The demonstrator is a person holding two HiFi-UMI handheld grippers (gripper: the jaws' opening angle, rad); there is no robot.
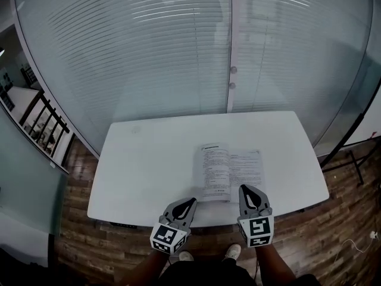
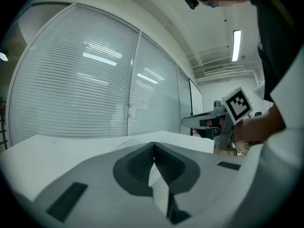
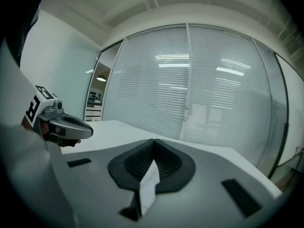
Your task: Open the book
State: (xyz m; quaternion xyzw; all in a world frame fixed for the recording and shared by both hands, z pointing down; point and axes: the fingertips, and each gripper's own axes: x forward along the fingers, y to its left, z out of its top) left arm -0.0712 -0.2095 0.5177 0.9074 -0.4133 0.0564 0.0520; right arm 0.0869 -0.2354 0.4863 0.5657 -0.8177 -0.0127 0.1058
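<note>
Head view: where does the book [image 1: 231, 173] lie?
— Open, pages up, on the white counter [image 1: 143, 159], close to its near edge. The left tongs [image 1: 189, 204] and right tongs [image 1: 245, 189] are at that edge, the right by the book's near corner.
— Left gripper view?
— Left tongs [image 2: 154, 146] pressed together, nothing between them.
— Right gripper view?
— Right tongs [image 3: 154, 142] likewise pressed together, empty.

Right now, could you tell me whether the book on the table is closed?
No, in the head view the book lies open on the white table with two printed pages facing up.
</note>
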